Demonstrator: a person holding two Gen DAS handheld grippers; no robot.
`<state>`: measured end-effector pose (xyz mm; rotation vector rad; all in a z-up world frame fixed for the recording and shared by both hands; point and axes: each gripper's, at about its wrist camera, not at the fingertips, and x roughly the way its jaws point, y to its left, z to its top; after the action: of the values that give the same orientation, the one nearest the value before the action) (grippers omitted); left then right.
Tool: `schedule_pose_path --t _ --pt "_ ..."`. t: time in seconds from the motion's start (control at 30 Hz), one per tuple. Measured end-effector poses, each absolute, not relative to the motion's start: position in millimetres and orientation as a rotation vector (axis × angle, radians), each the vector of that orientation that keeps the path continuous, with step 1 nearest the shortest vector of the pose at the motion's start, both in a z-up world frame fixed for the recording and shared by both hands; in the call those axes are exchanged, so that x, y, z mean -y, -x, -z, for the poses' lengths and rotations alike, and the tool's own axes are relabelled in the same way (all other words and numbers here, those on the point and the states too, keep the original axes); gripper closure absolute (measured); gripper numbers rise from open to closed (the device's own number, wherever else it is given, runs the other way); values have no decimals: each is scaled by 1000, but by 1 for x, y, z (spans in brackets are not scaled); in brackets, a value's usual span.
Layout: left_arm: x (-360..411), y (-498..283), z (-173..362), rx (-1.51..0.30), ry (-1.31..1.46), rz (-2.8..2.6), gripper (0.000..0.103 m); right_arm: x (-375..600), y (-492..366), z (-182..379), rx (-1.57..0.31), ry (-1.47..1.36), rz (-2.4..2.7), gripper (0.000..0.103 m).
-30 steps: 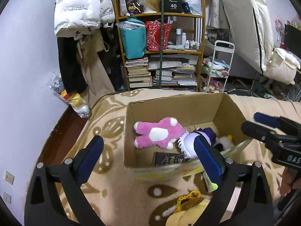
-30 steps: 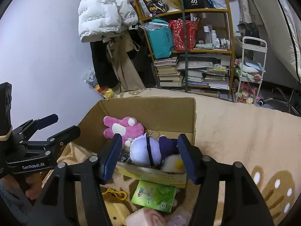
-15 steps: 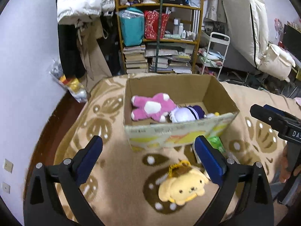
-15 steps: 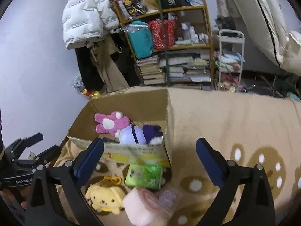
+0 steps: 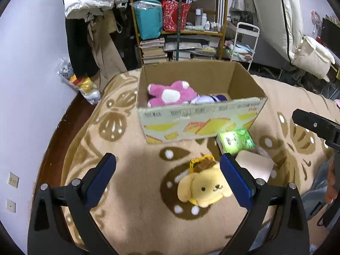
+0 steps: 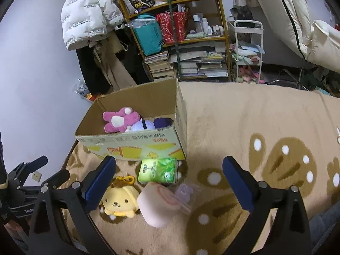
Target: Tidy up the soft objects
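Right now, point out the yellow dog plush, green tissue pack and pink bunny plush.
yellow dog plush (image 5: 205, 189), left wrist view, on its face.
green tissue pack (image 6: 158, 170), right wrist view, top face.
pink bunny plush (image 5: 170, 94), left wrist view, white belly.

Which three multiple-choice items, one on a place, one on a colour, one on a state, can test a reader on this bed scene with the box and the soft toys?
1. Where is the yellow dog plush?
A. inside the cardboard box
B. on the blanket in front of the box
C. on a shelf

2. Which colour is the tissue pack?
A. green
B. red
C. black

3. How stands the right gripper?
A. shut on the plush
B. open, holding nothing
C. shut on the pack

Answers: 1 B, it lies outside the box front; 2 A, its wrapper is green; 3 B, its fingers stand wide apart and empty.
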<state>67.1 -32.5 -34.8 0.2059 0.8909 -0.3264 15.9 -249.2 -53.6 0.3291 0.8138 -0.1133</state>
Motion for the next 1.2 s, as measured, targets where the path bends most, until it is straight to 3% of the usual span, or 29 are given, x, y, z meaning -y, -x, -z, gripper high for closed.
schedule_pose_path --t 1.2 --pt "81 -83 107 -1016 -329 377 6 264 -51 142 -1122 -395 205 0"
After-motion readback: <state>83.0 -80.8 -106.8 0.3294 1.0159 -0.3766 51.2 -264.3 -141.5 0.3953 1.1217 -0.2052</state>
